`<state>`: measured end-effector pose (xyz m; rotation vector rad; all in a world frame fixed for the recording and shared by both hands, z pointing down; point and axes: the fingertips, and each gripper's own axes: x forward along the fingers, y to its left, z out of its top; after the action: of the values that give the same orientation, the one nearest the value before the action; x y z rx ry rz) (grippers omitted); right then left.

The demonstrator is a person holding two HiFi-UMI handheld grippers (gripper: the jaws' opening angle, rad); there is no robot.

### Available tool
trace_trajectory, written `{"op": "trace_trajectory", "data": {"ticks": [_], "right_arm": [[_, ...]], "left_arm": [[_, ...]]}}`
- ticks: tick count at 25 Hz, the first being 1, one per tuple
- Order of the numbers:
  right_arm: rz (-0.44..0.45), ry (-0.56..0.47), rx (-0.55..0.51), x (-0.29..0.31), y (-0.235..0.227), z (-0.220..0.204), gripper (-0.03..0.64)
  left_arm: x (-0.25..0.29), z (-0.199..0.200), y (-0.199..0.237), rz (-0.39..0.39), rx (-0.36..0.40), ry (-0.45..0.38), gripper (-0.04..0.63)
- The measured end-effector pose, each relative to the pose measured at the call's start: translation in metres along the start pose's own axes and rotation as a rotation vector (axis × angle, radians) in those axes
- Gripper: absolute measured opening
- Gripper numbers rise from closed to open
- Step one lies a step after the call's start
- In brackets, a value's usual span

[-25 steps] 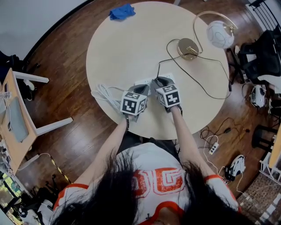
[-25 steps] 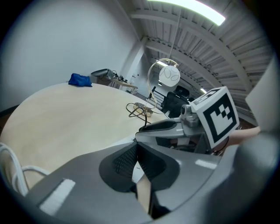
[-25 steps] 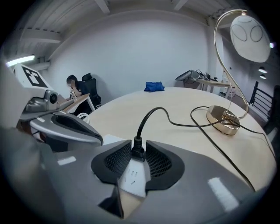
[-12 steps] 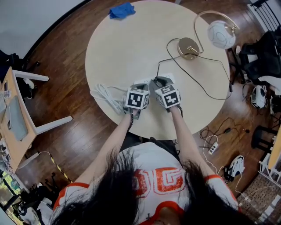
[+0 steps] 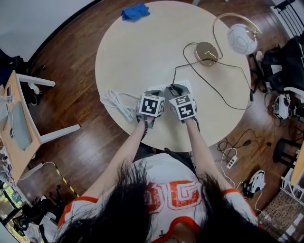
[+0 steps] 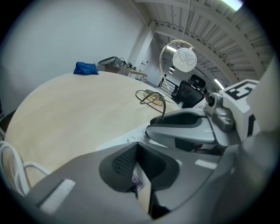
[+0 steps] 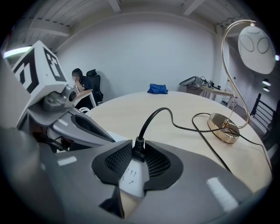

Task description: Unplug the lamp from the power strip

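The lamp has a gold base (image 5: 205, 52) and a white globe (image 5: 242, 39), and stands at the table's far right. Its black cord (image 7: 175, 122) runs to a black plug (image 7: 139, 148) in the white power strip (image 7: 130, 178). My right gripper (image 7: 139, 151) has its pads against both sides of that plug, which is seated in the strip. My left gripper (image 6: 139, 153) is beside it, jaws nearly together with the strip's white end (image 6: 142, 189) between them. In the head view both grippers' marker cubes (image 5: 152, 105) cover most of the strip (image 5: 186, 84).
A coil of white cable (image 5: 115, 101) lies left of the grippers on the round table (image 5: 142, 52). A blue cloth (image 5: 135, 11) lies at the far edge. Chairs, cables and another power strip (image 5: 231, 160) are on the floor to the right.
My left gripper has moved right and forward, and now sits close beside the right one over the strip. The right gripper has stayed at the plug.
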<state>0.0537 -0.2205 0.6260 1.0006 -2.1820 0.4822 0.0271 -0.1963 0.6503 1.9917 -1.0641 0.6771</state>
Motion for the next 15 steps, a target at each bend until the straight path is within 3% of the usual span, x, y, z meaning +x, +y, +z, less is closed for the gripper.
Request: {"op": "trace_trajectory", "data": {"ticks": [3, 5, 8, 11, 15], "right_arm": [[-0.017, -0.025, 0.002, -0.003, -0.001, 0.000, 0.089], [-0.031, -0.094, 0.020, -0.013, -0.004, 0.013, 0.089], [-0.041, -0.179, 0.010, -0.031, -0.009, 0.049, 0.091], [-0.048, -0.149, 0.003, -0.041, -0.015, 0.062, 0.092], [-0.054, -0.061, 0.016, -0.042, -0.021, 0.033, 0.092]], "left_arm": [[0.000, 0.003, 0.006, -0.017, -0.078, -0.023, 0.000], [0.000, 0.004, 0.008, -0.032, -0.112, -0.029, 0.000], [0.000, 0.004, 0.008, -0.017, -0.066, -0.026, 0.000], [-0.001, 0.002, 0.009, -0.002, -0.054, -0.036, 0.000], [0.001, 0.003, 0.008, -0.024, -0.071, -0.030, 0.000]]}}
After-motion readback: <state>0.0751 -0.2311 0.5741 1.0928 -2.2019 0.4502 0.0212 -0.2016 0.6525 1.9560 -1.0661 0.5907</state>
